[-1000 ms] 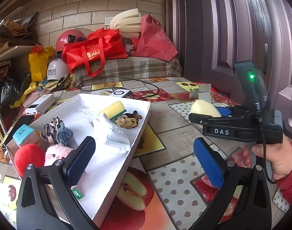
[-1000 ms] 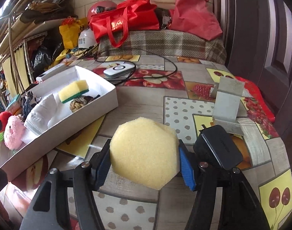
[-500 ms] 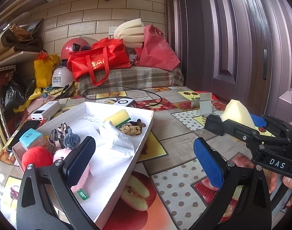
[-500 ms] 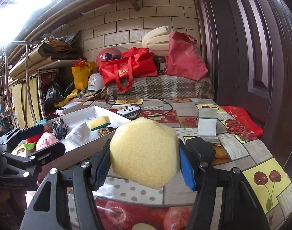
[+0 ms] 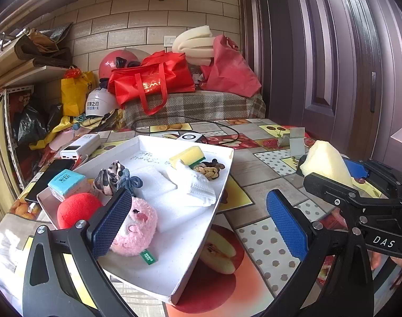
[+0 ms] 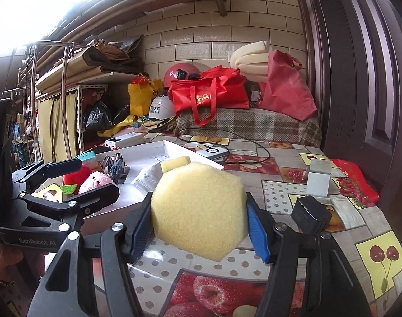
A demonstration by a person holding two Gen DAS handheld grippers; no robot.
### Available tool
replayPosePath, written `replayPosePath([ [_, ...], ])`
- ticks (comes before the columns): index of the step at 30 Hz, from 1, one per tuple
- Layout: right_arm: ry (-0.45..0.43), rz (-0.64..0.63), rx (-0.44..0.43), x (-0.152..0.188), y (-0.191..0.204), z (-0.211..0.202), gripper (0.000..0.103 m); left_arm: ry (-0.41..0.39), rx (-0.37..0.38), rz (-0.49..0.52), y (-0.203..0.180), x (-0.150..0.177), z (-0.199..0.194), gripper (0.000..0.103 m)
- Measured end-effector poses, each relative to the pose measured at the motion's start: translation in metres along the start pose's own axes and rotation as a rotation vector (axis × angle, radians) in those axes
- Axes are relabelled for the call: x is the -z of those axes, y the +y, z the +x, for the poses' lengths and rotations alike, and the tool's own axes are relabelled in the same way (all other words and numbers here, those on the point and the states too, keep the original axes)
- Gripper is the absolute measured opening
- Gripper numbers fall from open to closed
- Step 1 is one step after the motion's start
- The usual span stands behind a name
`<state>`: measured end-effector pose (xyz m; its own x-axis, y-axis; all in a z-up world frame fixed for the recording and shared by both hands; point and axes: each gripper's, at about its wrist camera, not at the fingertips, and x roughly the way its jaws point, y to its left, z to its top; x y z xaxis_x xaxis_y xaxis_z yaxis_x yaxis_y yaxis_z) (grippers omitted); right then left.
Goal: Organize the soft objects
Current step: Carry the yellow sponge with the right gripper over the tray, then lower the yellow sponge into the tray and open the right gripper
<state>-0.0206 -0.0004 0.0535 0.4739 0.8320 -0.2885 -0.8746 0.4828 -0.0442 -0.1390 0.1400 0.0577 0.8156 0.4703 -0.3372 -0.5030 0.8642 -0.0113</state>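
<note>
My right gripper (image 6: pixel 199 223) is shut on a yellow hexagonal sponge (image 6: pixel 198 208) and holds it above the table, right of the white tray (image 6: pixel 174 146). The sponge (image 5: pixel 326 163) also shows in the left wrist view, held at the right. My left gripper (image 5: pixel 198 220) is open and empty over the tray's (image 5: pixel 222 187) near end. In the tray lie a pink plush (image 5: pixel 133 227), a red ball (image 5: pixel 78 210), a white mask (image 5: pixel 193 185), a yellow-green sponge (image 5: pixel 187 155), a braided rope (image 5: pixel 209 170) and hair ties (image 5: pixel 116 177).
A power bank (image 5: pixel 80 146) and a phone (image 5: pixel 51 175) lie left of the tray. A white device with a black cable (image 5: pixel 190 136) lies behind it. A small grey stand (image 6: pixel 317 181) and a black adapter (image 6: pixel 310 215) sit at the right. Red bags (image 5: pixel 150 82) crowd the back.
My right gripper has lifted the sponge higher off the table and moved a little toward the tray. My left gripper has shifted slightly over the tray's near end.
</note>
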Motion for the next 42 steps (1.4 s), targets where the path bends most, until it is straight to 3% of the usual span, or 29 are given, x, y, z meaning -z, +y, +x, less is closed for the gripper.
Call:
replayPosePath([
  [7, 0.014, -0.02, -0.026, -0.002, 0.01, 0.009, 0.064, 0.008, -0.063, 0.009, 0.036, 0.006, -0.013, 0.103],
  [18, 0.017, -0.093, -0.093, -0.009, 0.05, 0.035, 0.064, 0.03, -0.227, -0.094, 0.112, 0.011, -0.009, 0.103],
  [26, 0.019, -0.068, -0.132, -0.018, 0.072, 0.058, 0.064, -0.003, -0.285, -0.1, 0.124, 0.003, 0.007, 0.103],
  [42, 0.08, -0.009, -0.106, -0.041, 0.089, 0.128, 0.065, -0.026, -0.353, -0.161, 0.148, -0.018, 0.053, 0.103],
])
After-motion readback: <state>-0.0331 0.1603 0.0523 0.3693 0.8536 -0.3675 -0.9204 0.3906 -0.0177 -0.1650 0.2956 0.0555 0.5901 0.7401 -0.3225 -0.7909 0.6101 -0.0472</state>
